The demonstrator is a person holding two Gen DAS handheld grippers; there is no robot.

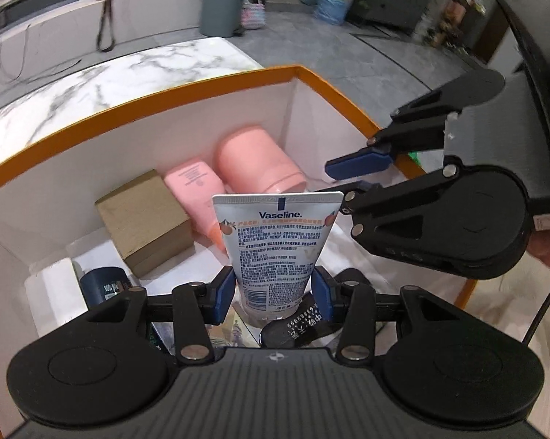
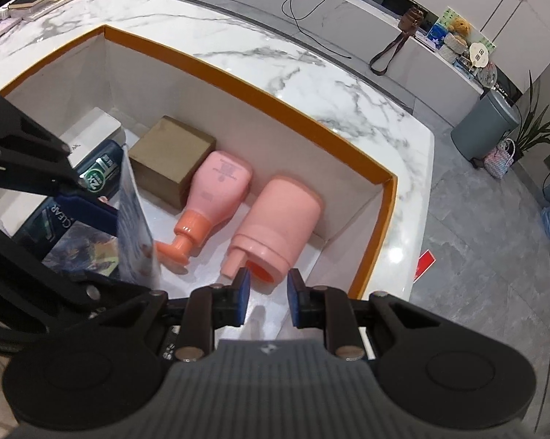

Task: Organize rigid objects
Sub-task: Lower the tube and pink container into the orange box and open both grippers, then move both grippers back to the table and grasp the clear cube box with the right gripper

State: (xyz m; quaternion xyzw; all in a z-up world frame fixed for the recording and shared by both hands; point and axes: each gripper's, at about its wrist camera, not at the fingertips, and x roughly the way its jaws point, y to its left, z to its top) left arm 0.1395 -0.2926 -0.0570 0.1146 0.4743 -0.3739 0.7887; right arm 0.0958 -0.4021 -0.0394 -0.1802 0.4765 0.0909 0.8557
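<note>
My left gripper (image 1: 274, 292) is shut on a white Vaseline tube (image 1: 275, 241), its blue pads pressing the tube's lower sides. The tube stands upright over an orange-rimmed white box (image 1: 201, 89); in the right wrist view the tube (image 2: 135, 226) shows edge-on at the left. My right gripper (image 2: 269, 298) hangs over the box's right end with a narrow empty gap between its pads, just short of a pink jar (image 2: 278, 219) lying on its side. From the left wrist view the right gripper (image 1: 342, 183) is to the right of the tube.
Inside the box lie a brown carton (image 1: 146, 219), a pink bottle with an orange cap (image 1: 198, 190), a dark bottle (image 1: 103, 285), a black item with white print (image 1: 300, 323) and a white block (image 1: 55, 292). The box rests on a marble counter (image 2: 311, 73).
</note>
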